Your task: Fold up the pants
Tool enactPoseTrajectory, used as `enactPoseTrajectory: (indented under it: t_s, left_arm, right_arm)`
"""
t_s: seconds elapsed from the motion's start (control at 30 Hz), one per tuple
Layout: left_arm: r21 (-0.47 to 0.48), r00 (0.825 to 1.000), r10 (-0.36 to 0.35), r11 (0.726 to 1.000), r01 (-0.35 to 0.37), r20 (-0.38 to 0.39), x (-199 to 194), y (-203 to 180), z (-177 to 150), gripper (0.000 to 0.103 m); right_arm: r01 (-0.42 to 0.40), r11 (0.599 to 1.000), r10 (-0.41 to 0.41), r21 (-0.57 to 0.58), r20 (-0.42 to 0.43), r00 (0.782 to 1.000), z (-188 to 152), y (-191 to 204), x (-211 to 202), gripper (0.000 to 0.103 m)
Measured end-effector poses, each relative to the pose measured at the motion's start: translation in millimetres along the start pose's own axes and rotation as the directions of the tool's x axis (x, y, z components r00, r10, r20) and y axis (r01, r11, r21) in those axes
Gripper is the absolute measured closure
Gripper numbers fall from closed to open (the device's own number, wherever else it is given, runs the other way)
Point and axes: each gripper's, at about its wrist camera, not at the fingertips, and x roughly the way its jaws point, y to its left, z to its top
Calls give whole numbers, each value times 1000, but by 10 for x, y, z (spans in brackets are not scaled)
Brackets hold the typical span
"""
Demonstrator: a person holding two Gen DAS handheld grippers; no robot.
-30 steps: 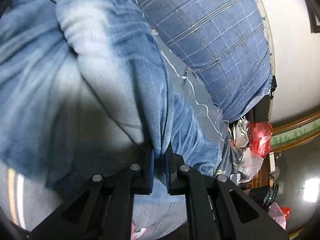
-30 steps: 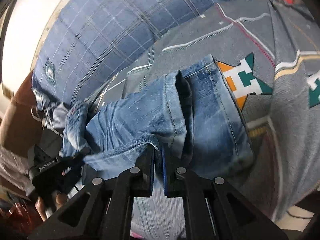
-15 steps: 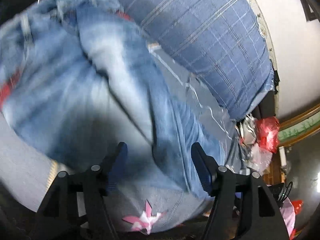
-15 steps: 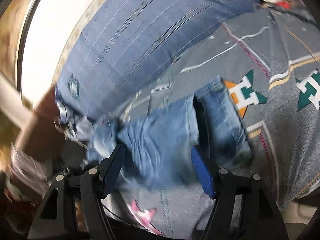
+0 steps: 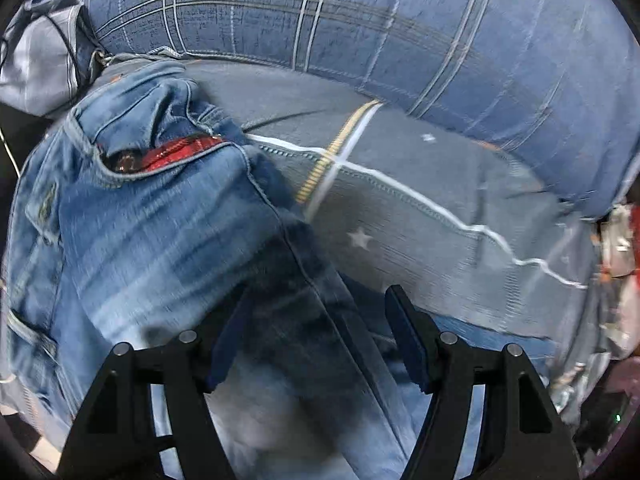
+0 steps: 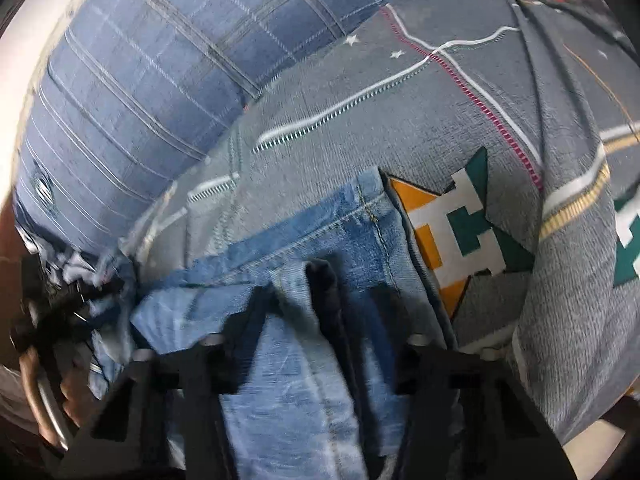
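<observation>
On the grey patterned bedspread in front of you, the blue jeans lie folded over themselves, their waistband end with a red strip showing inside the pocket toward the upper left of your left wrist view. Your left gripper hangs just above the denim with its jaws spread wide, gripping nothing. Your right gripper sits over the hem end of the jeans, jaws also apart, the doubled cuffs lying between the fingers but not pinched. A blue plaid pillow runs along the far edge of the bed, touching the bedspread, and an orange, green and white star print lies just beside the hem.
</observation>
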Motion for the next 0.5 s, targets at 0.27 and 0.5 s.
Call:
enactPoseTrajectory:
  t_s: [0.27, 0.5]
  left_arm:
    - [-50, 986, -144, 988, 148, 80, -212, 237, -144, 99]
    - [-199, 739, -481, 758, 621, 471, -946, 1261, -1192, 99]
  right_arm:
    - [62, 994, -54, -94, 79, 995, -50, 72, -164, 92]
    - [46, 998, -34, -41, 256, 966, 110, 48, -475, 100]
